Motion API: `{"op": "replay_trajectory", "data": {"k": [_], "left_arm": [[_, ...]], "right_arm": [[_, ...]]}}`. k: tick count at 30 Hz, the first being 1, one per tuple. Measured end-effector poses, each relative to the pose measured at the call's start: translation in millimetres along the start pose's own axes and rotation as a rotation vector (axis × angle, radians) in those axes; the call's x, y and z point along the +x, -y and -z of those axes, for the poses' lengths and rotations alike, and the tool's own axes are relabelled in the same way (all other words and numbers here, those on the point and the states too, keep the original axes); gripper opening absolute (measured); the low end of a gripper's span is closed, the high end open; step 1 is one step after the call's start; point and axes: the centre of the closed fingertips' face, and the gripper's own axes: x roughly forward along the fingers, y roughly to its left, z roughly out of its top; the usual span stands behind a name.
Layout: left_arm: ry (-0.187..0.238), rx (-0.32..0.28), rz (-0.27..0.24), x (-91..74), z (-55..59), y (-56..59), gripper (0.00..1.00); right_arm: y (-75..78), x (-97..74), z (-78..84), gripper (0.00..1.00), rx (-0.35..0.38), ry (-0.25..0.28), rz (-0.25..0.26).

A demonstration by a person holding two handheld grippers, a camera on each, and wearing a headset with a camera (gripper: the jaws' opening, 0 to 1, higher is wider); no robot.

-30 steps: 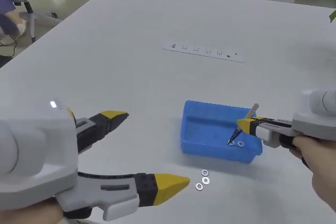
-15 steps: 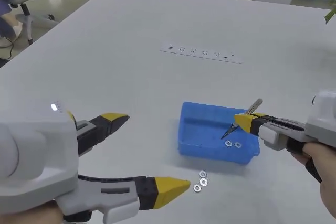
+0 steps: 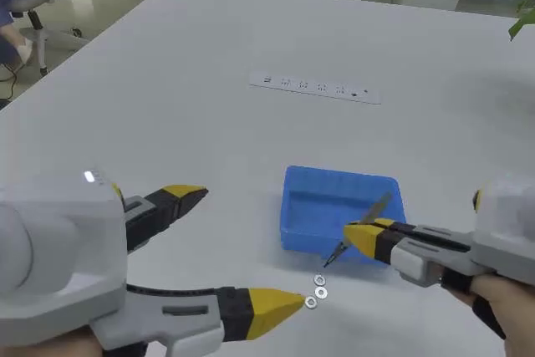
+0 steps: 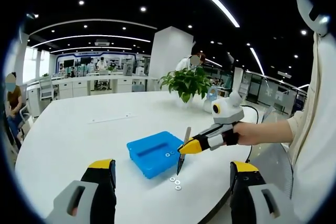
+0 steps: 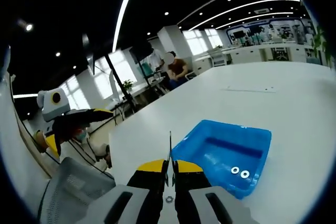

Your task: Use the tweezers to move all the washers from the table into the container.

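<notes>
Tweezers [image 3: 334, 253], clamped in the closed right gripper [image 3: 361, 236], point down at three washers [image 3: 317, 289] lying close together near the tabletop's [image 3: 209, 123] near edge, just outside the near wall of the blue container [image 3: 305, 206]. Two washers [image 5: 240, 172] sit inside it. The left gripper [image 3: 242, 247], jaws apart, idles. Best practice looks to be straddling one washer's rim, squeezing gently, then lifting clear of the wall.

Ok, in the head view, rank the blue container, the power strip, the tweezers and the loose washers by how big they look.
1. blue container
2. power strip, long but thin, and farther off
3. tweezers, partly hidden in the right gripper
4. washers outside the container, all three alike
</notes>
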Motion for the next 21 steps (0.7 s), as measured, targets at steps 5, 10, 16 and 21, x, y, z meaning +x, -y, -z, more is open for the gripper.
{"op": "replay_trajectory", "data": {"k": [5, 10, 16, 21], "left_arm": [[-0.004, 0.001, -0.002, -0.9, 1.5, -0.6, 0.92], [-0.003, 0.000, -0.004, -1.5, 1.7, -0.7, 0.92], [-0.009, -0.001, -0.003, -1.5, 3.4, -0.8, 0.92], [-0.007, -0.002, -0.004, -1.0, 2.9, -1.1, 0.92]], "right_arm": [[-5.0, 10.9, 19.3, 0.02, -0.005, -0.052, -0.016], [-2.9, 15.7, 30.5, 0.02, -0.004, -0.087, -0.020], [-3.8, 17.9, 38.2, 0.03, -0.057, -0.136, -0.015], [-9.0, 20.0, 40.3, 0.03, -0.122, -0.154, -0.021]]}}
